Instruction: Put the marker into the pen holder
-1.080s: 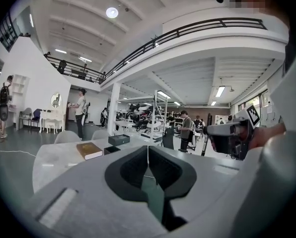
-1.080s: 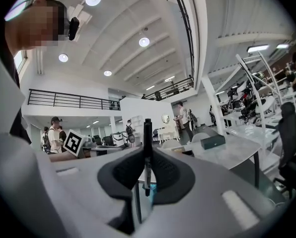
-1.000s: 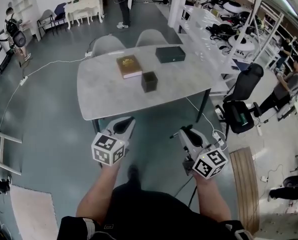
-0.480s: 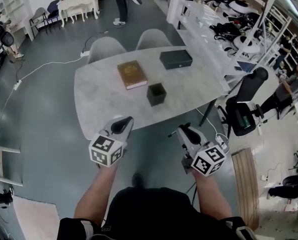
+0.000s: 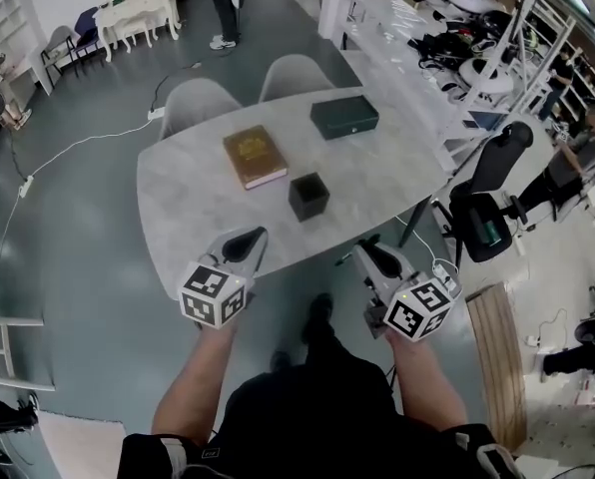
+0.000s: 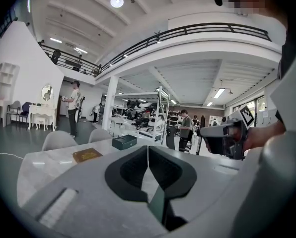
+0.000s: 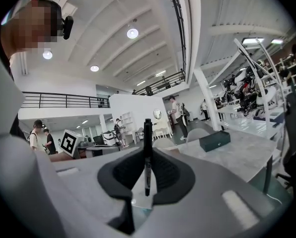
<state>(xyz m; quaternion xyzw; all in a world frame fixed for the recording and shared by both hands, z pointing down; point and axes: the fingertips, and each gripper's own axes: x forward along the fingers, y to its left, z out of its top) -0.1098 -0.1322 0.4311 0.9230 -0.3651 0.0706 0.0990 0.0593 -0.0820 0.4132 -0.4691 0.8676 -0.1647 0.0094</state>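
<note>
The marker [image 7: 147,152] stands upright, pinched between the closed right tongs [image 5: 375,260]. The left tongs [image 5: 242,246] are pressed together with nothing in them. The pen holder [image 5: 308,196], a dark open-topped cube whose inside is too dark to read, sits on the bench [image 5: 193,203] ahead of and between both tongs, well apart from them. Beyond it lie a book [image 5: 255,157] and a dark box [image 5: 344,116].

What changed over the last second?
The person walked closer to the table; both grippers now line up with its near edge in the head view. No grasp or release seen: the right gripper clamps the marker, the left gripper is shut, empty. Pen holder, book and dark box keep their layout.
</note>
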